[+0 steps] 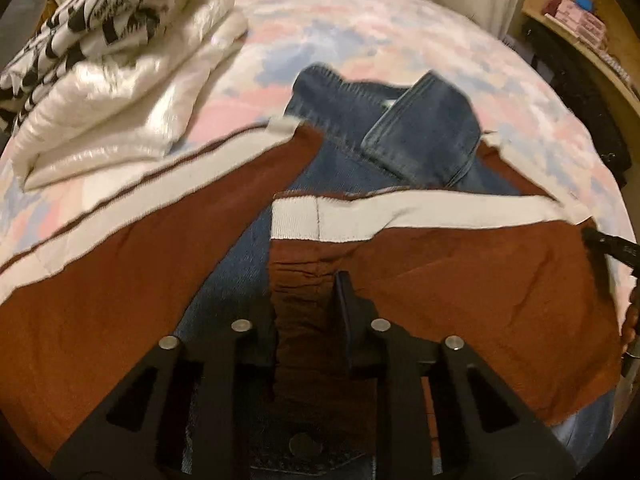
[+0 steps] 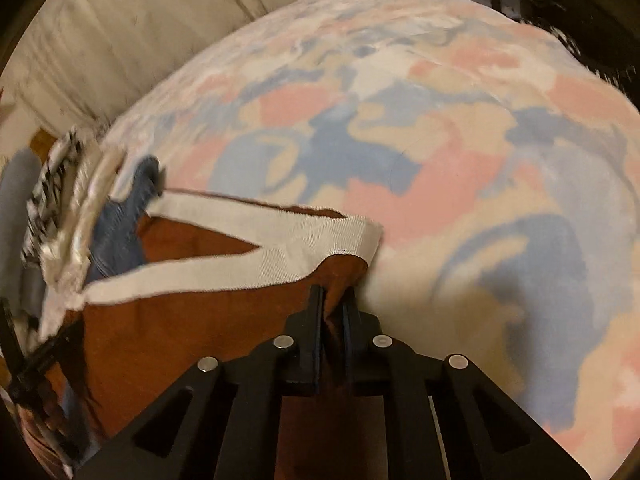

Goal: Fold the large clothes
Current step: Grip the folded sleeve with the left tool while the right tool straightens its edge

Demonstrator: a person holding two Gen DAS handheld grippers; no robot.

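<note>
Lying across a bed point(image 1: 360, 28) covered with a pink, blue and cream patterned spread, the rust-brown garment point(image 1: 100, 300) with broad white bands sits on top of a pair of blue jeans point(image 1: 420, 128), whose denim shows in the gap between the brown panels. In the left wrist view the left gripper point(image 1: 306, 292) points steeply down onto the nearer brown panel. A gathered, wrinkled strip of brown cloth runs up between its two black fingers, just below the white band point(image 1: 340, 216). The right finger stands against the fold; the left finger is partly lost behind the cloth, so the jaws read as narrowly parted with the fabric pinched between them.

In the right wrist view the right gripper point(image 2: 334, 300) has its fingers almost together at the garment's corner, right under the end of the white band point(image 2: 280, 240). A thin pleat of brown cloth is squeezed between the pads, and the rest of the garment spreads away to the left of the jaws, while bare bedspread point(image 2: 480, 160) lies to their right.

At the far left of the bed sits a folded stack: a glossy white item point(image 1: 120, 112) with a black-and-white printed piece point(image 1: 104, 16) on top. The edges of both views are blurred.
</note>
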